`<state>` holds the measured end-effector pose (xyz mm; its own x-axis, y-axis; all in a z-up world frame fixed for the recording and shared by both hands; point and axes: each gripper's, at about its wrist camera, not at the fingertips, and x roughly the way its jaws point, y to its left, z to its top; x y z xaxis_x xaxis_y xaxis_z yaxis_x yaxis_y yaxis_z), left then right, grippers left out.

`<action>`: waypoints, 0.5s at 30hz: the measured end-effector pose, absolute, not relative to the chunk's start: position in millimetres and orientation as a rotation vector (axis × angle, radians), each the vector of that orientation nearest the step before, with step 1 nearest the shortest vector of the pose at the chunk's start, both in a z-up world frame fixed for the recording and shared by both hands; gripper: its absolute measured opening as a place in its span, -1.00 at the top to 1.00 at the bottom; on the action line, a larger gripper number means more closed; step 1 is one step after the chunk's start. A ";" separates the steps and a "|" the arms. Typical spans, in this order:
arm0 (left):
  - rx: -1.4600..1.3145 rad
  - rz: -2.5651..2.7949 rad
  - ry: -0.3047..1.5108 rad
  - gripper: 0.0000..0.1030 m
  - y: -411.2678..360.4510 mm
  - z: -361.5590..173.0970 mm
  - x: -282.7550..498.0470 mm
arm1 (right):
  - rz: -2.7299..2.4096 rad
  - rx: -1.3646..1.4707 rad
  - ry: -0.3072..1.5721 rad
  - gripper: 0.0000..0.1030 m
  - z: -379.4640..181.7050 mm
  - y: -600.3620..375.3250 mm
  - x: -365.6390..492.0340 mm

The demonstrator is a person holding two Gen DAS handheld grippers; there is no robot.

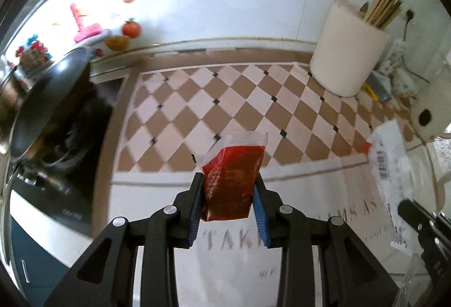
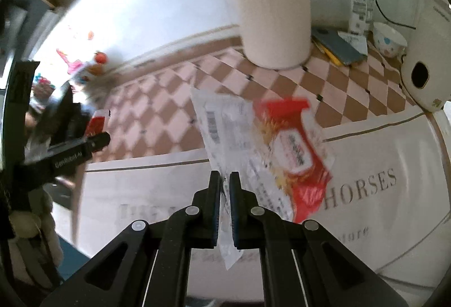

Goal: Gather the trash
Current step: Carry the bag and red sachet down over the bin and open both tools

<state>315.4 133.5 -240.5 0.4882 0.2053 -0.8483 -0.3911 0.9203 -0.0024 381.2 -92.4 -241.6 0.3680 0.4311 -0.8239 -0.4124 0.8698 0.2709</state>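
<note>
Presently your left gripper (image 1: 229, 191) clamps the red sauce sachet (image 1: 229, 180) and your right gripper (image 2: 224, 188) pinches the empty wrapper (image 2: 262, 149), both lifted above the checkered cloth (image 1: 225, 98); disposal remains.

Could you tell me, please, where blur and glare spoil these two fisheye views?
Left wrist view: the red sauce sachet in the left gripper is fairly sharp; the left edge is smeared and glary. Right wrist view: the red-and-clear plastic wrapper in the right gripper is motion-blurred; the wall glares white at upper left.
</note>
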 end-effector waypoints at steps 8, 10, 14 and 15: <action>-0.219 0.305 0.948 0.43 150.4 -218.1 178.6 | 0.601 0.095 0.973 0.89 -184.7 -85.5 269.2; -0.228 0.288 0.949 0.43 153.9 -218.1 148.9 | 0.613 0.130 0.961 0.89 -171.7 -84.5 231.0; -0.260 0.258 0.979 0.43 164.2 -229.2 90.2 | 0.639 0.214 0.984 0.89 -158.3 -83.2 156.2; -0.274 0.257 0.997 0.43 167.7 -235.9 75.3 | 0.648 0.229 0.996 0.89 -157.7 -81.9 137.2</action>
